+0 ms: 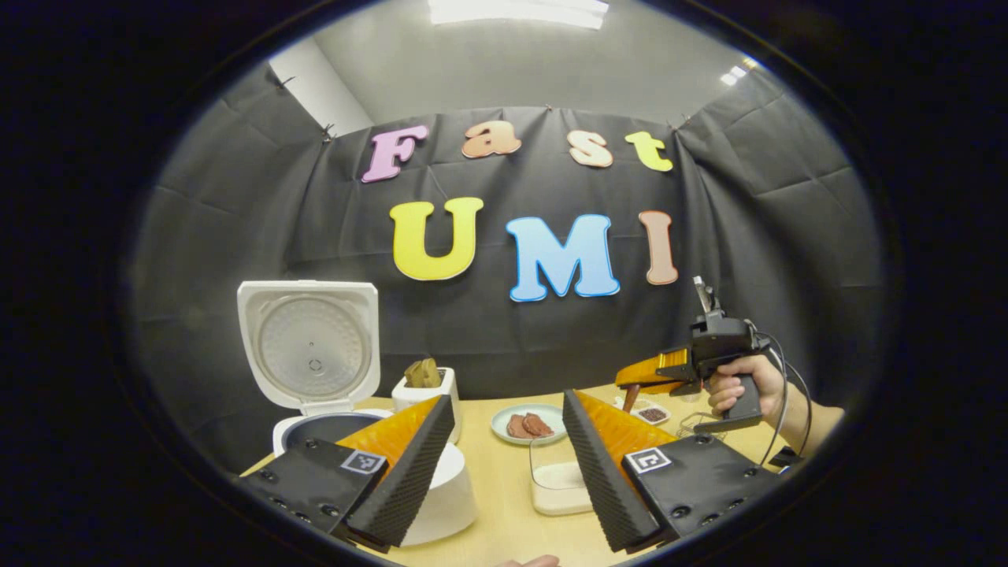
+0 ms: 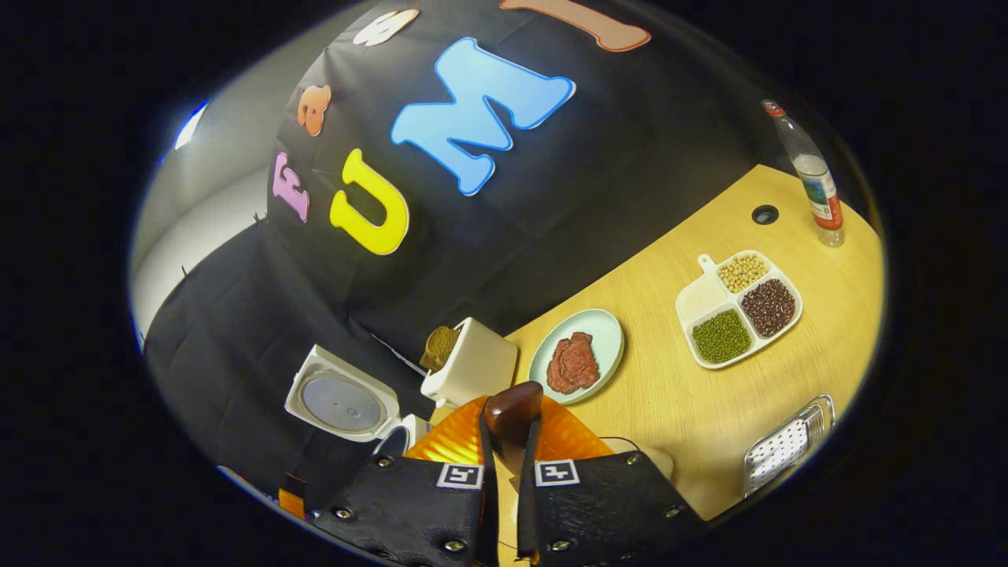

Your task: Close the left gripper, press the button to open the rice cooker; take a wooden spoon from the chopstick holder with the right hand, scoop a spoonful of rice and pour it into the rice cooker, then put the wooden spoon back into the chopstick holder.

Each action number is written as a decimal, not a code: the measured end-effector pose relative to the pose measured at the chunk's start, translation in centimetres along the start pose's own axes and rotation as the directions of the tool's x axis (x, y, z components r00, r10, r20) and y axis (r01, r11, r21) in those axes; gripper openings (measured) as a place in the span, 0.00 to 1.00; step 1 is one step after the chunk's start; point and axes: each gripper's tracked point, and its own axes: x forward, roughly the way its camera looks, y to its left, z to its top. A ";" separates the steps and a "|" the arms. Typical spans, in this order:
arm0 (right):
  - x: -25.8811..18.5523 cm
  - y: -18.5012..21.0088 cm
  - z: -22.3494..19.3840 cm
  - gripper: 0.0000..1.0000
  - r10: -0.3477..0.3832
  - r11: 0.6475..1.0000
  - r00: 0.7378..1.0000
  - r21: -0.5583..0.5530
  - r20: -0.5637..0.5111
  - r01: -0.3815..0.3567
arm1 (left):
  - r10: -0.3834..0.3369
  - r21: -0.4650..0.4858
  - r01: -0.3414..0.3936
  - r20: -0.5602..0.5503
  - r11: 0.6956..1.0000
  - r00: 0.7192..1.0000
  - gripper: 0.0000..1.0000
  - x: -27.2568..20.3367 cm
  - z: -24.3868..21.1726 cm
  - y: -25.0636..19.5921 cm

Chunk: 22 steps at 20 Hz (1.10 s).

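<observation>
1. Right now the rice cooker (image 1: 315, 370) has its lid swung up and back, so the button press looks done; the pot mouth below it is open to receive rice. Its inside is not visible from here.
2. Left gripper (image 1: 504, 449): jaws spread wide, holding nothing, parked low over the desk (image 1: 504, 543) just in front of the cooker. My read: it stays clear so the right side has a free path.
3. Right gripper (image 2: 508, 441): jaws clamped on the wooden spoon (image 2: 513, 409), the dark rounded end poking out forward between them. In the left gripper view it sits well to the right of the cooker, held up off the desk by a hand (image 1: 736, 386).
4. Whether the spoon carries rice I cannot tell; the bowl face is not shown.
5. Chopstick holder (image 2: 472, 364): white square pot just right of the cooker, something brownish in it.
6. Clear rice box (image 1: 559, 480): in front and right of the cooker, white grains in the bottom.
7. Pale plate (image 2: 579, 354): right of the cooker past the holder, reddish meat slices on it.
8. Divided tray (image 2: 736, 307): far right of the cooker, holding green beans, dark red beans, pale beans and one white section.
9. Bottle (image 2: 815, 181) and metal mesh basket (image 2: 787, 445): farthest from the cooker, not part of the job.
</observation>
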 end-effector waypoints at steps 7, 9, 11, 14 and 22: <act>-0.1 0.3 1.7 0.10 0.023 0.995 0.999 0.097 0.028 -0.025 | 0.004 -0.017 -0.004 0.003 1.000 1.000 0.96 -0.3 -0.1 0.7; 0.0 0.8 1.9 0.10 0.020 0.996 0.999 0.090 0.042 -0.024 | 0.011 -0.020 -0.011 0.005 1.000 1.000 0.95 -0.6 0.0 1.1; -0.2 2.5 2.4 0.10 0.045 0.995 0.998 0.092 0.054 -0.050 | 0.018 -0.020 -0.018 0.006 1.000 1.000 0.94 -1.0 0.2 1.6; -0.2 5.0 3.0 0.09 0.063 0.995 0.996 0.074 0.062 -0.068 | 0.032 -0.016 -0.032 0.002 0.999 0.999 0.96 -1.2 0.4 2.4; 0.9 12.7 2.8 0.10 0.128 0.992 0.990 0.002 0.061 -0.129 | 0.085 -0.036 -0.084 0.016 0.996 0.996 0.96 -2.7 1.3 5.9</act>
